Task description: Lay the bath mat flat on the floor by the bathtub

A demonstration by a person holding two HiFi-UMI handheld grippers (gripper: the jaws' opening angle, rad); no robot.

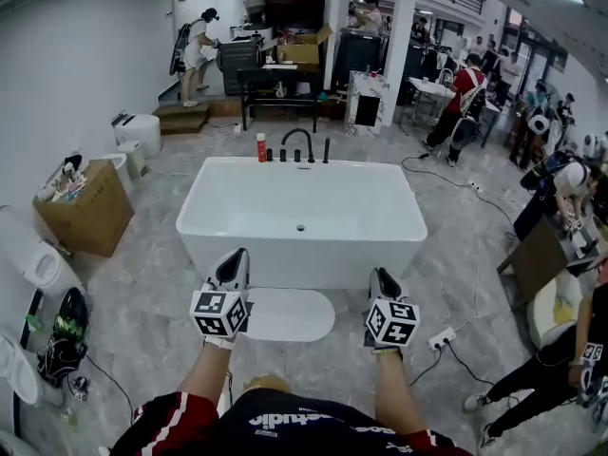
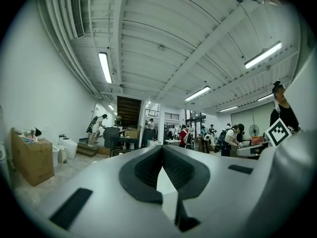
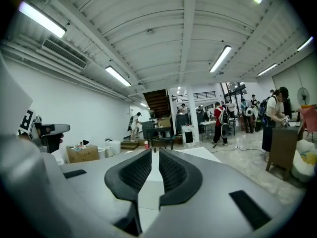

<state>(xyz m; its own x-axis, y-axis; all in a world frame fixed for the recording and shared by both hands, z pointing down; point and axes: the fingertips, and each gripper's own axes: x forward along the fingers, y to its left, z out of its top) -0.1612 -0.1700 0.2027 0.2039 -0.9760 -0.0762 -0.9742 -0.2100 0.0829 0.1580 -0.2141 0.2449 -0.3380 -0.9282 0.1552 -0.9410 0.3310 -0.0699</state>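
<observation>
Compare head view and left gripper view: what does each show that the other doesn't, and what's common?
Head view only: the whole bathtub, its faucet, and the white oval bath mat lying in front of it.

Left gripper view only: the ceiling lights, and a head-on look at the left gripper, whose jaws are closed together.

Both: the cardboard box and the person on the step at back left.

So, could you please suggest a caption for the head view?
Left gripper and right gripper near the bath mat by the bathtub.
</observation>
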